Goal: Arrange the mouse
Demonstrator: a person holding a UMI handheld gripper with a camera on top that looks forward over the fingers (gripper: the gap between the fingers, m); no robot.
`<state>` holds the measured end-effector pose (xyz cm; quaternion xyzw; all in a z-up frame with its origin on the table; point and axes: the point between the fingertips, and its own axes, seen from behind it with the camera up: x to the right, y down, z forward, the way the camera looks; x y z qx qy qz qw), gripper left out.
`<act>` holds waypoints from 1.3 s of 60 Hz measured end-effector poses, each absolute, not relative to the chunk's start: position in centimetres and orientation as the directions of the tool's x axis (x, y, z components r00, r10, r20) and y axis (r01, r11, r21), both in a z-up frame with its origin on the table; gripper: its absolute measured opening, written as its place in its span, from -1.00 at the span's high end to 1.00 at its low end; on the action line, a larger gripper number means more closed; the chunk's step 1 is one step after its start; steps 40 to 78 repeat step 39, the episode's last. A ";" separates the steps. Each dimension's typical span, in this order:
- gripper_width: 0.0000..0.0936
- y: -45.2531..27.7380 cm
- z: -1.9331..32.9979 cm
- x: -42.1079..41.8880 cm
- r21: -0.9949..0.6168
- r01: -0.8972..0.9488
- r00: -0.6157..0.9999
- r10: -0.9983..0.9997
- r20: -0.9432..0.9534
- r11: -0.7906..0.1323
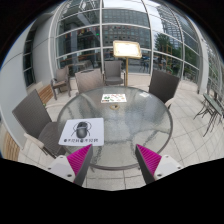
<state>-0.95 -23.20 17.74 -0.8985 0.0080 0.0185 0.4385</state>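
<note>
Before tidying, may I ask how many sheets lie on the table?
2: the near sheet under the mouse, just beyond the fingers; the far sheet across the table.

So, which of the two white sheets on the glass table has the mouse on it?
The near sheet, just ahead of the open gripper, carries the black mouse. The far sheet, across the glass table, shows no mouse.

The gripper (111, 168) shows only as its 2 fingers, rising from the bottom of the frame just left and right of centre. Each finger is pale on the outside and bears a magenta pad (150, 160) on its inner face, the 2 pads facing each other across a wide gap, so the jaws stand open with nothing pressed between them. The fingertips (72, 160) point forward and slightly upward in the frame, level with one another.
</note>
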 end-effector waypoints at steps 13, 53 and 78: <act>-0.84 -25.6 18.4 -0.2 -0.802 -0.031 0.999 0.002 -0.040 -0.596; -0.84 -27.3 18.4 -0.5 -0.809 -0.038 0.999 0.009 -0.053 -0.587; -0.84 -27.3 18.4 -0.5 -0.809 -0.038 0.999 0.009 -0.053 -0.587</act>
